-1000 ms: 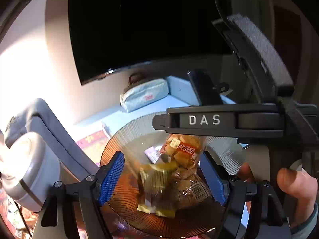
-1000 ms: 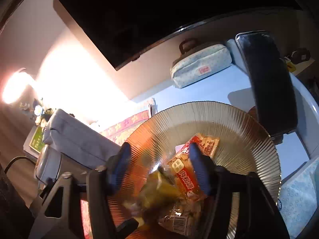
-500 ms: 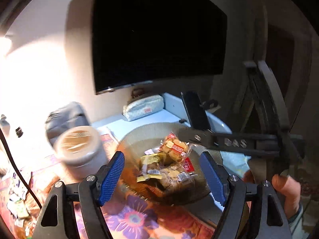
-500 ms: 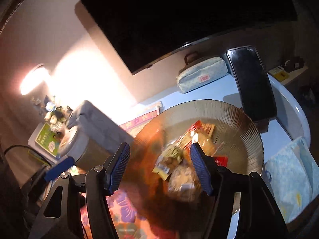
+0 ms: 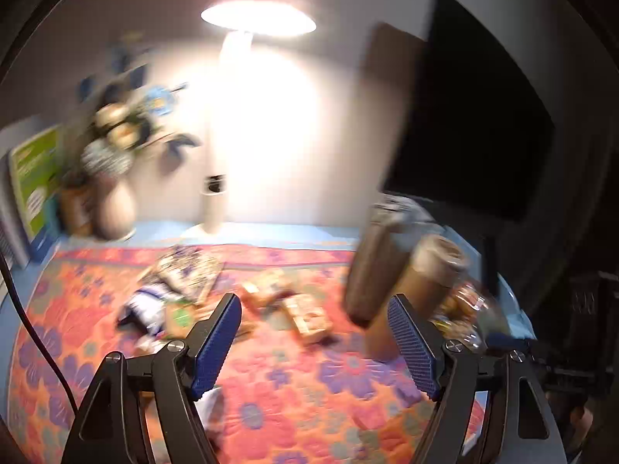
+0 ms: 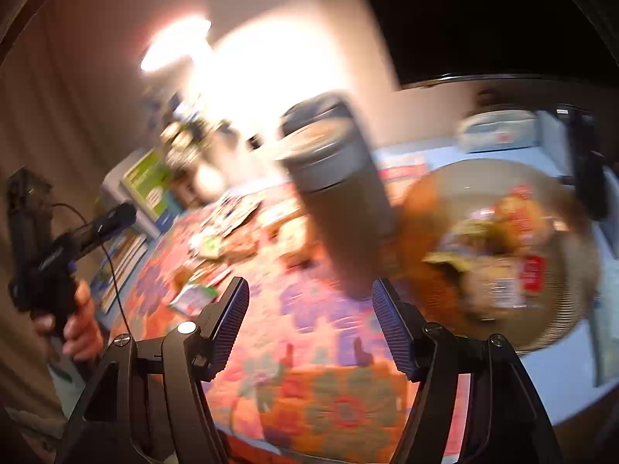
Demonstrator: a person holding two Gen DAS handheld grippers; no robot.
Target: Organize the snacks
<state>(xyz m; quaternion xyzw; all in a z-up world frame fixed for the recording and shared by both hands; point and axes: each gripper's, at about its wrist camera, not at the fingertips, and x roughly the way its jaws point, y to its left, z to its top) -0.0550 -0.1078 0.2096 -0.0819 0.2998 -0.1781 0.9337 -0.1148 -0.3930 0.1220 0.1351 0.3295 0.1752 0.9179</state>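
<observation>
Left wrist view shows the left tool (image 5: 314,342) wide open and empty above the flowered cloth (image 5: 271,398) on the table (image 5: 247,230), facing a loose scatter of snack packets (image 5: 305,315) in the middle of the cloth. In the right wrist view the right tool (image 6: 307,323) is likewise open with nothing between its blue pads (image 6: 390,328). Both pictures are heavily smeared by motion, so packet details cannot be read.

Several packets already sit in the ribbed glass bowl (image 6: 557,324) at the table's right side; the rest lie on the cloth, well apart from it. The step in hand looks like reaching for another loose packet. It would go best by settling the tool first, coming down over one packet near the edge of the pile, and closing on its crimped end, not on its filled middle.

A tall grey lidded canister (image 6: 340,193) stands between the pile and the bowl, so any carry should arc in front of it. The near cloth is open. A lamp (image 5: 216,201) and flower vase (image 5: 114,208) stand along the back edge.
</observation>
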